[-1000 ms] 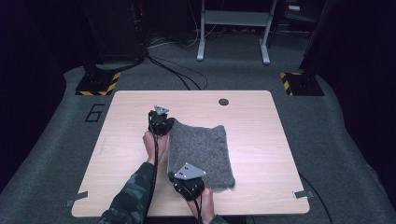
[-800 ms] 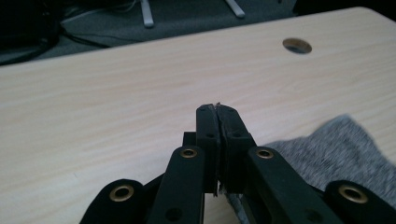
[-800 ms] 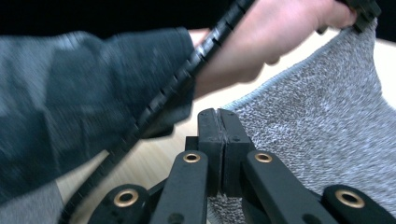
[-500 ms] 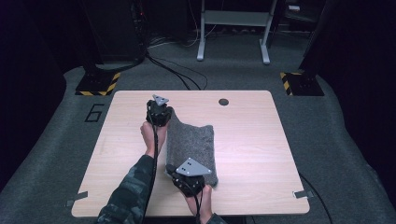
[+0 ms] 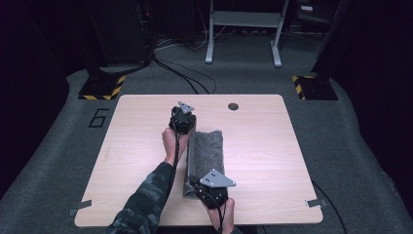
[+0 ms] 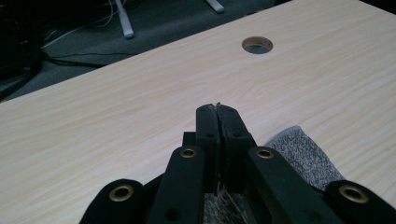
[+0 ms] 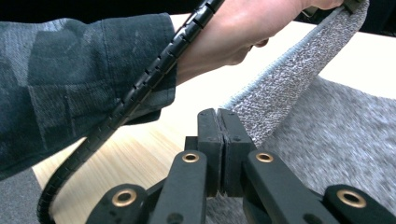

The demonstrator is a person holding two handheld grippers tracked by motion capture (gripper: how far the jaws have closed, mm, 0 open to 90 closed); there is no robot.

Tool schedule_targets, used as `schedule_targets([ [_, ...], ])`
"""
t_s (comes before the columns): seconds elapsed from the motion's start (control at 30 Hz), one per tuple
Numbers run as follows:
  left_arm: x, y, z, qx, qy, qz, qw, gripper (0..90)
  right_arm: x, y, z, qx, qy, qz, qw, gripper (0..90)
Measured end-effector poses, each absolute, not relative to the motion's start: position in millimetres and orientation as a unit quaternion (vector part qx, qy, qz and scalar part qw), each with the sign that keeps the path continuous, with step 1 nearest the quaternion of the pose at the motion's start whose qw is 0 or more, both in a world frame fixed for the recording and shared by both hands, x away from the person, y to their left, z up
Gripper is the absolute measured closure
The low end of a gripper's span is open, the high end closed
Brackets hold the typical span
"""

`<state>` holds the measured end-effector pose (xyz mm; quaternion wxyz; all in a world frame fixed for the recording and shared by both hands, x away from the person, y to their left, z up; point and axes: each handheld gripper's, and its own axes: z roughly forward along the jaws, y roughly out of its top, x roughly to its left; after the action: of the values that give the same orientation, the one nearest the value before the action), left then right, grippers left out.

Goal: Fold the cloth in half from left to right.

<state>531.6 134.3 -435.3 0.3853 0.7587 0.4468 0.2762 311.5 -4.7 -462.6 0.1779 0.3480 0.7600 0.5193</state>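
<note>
Grey towel (image 5: 206, 153) lies folded lengthwise on the wooden table (image 5: 263, 146); the left gripper (image 5: 182, 119) pinches its far corner, the right gripper (image 5: 210, 187) its near corner, both clenched.

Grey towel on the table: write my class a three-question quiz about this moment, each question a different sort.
1. True or false: the grey towel lies spread flat.
2. The left hand-held gripper holds the towel's: A) far end B) near end C) middle
3. Fill in: beyond the towel, the table has a round ____.

Key: 1 false, one edge is lifted between the right hand-held gripper and the left; 2 A; 3 hole.
</note>
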Motion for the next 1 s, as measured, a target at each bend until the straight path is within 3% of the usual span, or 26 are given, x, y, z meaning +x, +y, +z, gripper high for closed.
schedule_targets([
  [1.0,541.0,76.8,-475.1,0.779,0.441,0.236,0.377,86.3,310.0,-65.1,-494.6,0.413,0.763,0.461,0.190,88.2],
])
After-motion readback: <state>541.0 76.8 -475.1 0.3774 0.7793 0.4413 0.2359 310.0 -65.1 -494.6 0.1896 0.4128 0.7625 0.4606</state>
